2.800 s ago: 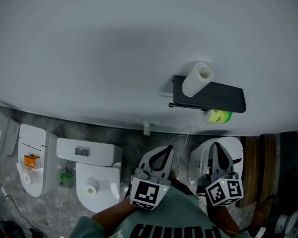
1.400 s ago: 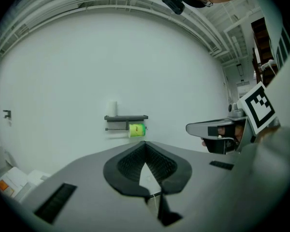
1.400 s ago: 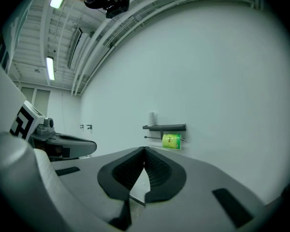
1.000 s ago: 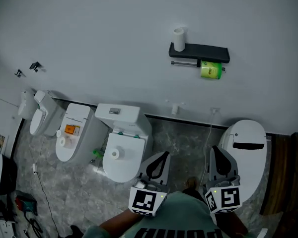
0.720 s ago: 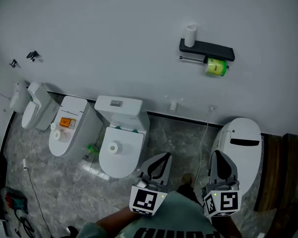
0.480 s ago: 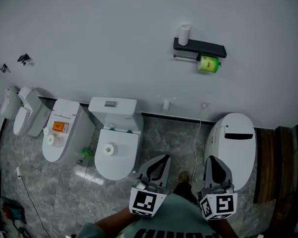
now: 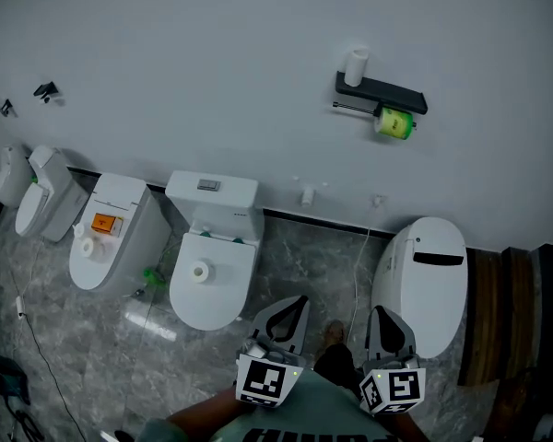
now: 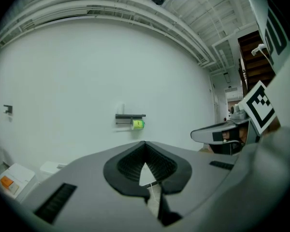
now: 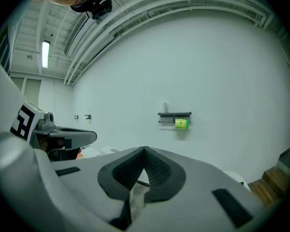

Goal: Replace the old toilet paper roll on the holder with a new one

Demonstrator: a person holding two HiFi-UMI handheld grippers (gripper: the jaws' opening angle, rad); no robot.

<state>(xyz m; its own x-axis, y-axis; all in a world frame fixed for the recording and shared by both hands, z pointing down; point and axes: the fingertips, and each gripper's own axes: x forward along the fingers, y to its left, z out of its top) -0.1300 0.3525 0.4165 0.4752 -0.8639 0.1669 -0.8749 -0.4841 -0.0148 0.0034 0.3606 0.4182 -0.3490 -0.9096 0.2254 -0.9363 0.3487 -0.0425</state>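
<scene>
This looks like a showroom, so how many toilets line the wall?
4: the far-left toilet, the orange-label toilet, the toilet with a roll on its lid, the rounded toilet at right. A cut-off fixture at the left edge may be a fifth.

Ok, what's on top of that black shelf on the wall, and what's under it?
A white paper roll stands upright on the left end of the shelf. Under it, a green roll hangs on a thin bar. The roll covers the bar's right part.
</scene>
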